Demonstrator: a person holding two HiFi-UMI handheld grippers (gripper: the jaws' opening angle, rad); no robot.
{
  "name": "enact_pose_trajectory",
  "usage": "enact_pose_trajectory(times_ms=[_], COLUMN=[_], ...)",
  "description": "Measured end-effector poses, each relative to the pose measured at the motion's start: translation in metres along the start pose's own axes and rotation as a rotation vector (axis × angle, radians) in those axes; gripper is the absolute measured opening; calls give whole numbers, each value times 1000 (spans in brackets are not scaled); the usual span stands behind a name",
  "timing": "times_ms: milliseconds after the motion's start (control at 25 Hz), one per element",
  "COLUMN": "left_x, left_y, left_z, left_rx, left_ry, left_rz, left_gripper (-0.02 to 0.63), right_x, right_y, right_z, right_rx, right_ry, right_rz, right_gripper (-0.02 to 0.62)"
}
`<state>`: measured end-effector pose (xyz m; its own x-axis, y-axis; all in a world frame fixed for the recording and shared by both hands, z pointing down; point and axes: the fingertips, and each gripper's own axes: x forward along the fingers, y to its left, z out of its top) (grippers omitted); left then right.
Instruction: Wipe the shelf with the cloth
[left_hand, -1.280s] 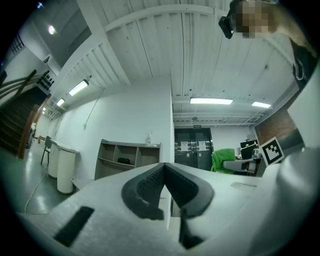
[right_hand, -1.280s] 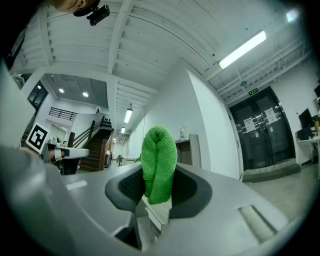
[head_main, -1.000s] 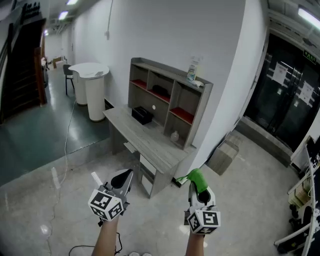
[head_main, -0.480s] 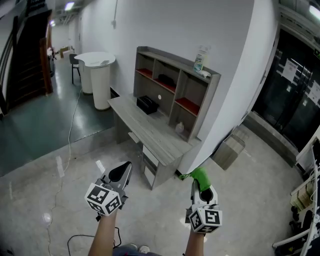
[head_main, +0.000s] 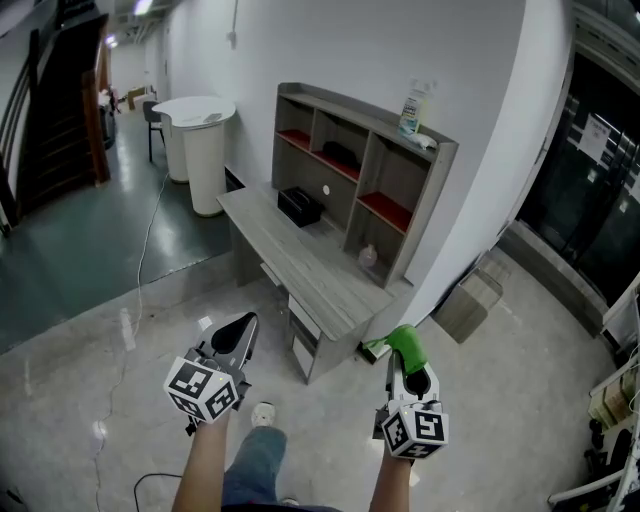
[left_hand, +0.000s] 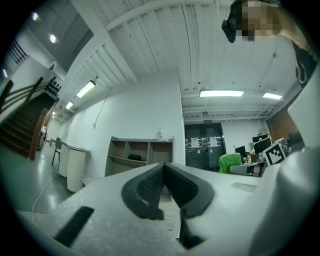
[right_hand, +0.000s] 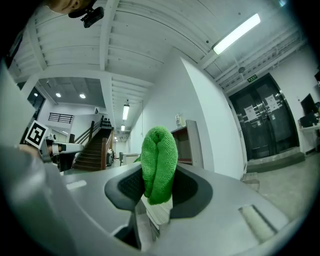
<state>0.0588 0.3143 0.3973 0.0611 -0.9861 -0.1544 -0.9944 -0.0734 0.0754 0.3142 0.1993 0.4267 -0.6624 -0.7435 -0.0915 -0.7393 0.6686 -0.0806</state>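
Right tongs clamped on green cloth. Left tongs pressed together, empty. Shelf on table lies ahead, well apart, long axis along wall. Cloth-bearing right tongs nearer its near end.

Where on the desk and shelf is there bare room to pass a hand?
Desktop: bare front strip; black box and a small clear item sit at the back. Shelf top: bare left of the spray bottle; right end crowded.
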Motion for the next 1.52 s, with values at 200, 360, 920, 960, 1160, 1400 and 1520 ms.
enact_pose_trajectory(times_ms=[200, 360, 920, 960, 1160, 1400, 1520], left_x=[82, 171, 472, 484, 535, 567, 578], left_y=[49, 107, 181, 177, 147, 107, 101], left_z=[-13, -36, -82, -85, -96, -94, -93], left_rx=[-5, -13, -21, -23, -35, -43, -14], left_ry=[-34, -20, 110, 114, 122, 73, 71], left_rz=[-44, -103, -615, -652, -782, -891, -873], left_gripper=[0, 0, 0, 0, 0, 0, 0], right_x=[74, 164, 421, 428, 442, 431, 429], right_y=[-21, -42, -107, -111, -129, -147, -152], right_z=[-12, -36, -39, -37, -29, -20, -8], right_rx=[-20, -12, -36, -39, -68, -77, -70], right_ry=[-17, -13, 11, 11, 20, 27, -2], right_rz=[-34, -109, -429, -452, -559, -661, -681], right_gripper=[126, 126, 126, 126, 124, 123, 123])
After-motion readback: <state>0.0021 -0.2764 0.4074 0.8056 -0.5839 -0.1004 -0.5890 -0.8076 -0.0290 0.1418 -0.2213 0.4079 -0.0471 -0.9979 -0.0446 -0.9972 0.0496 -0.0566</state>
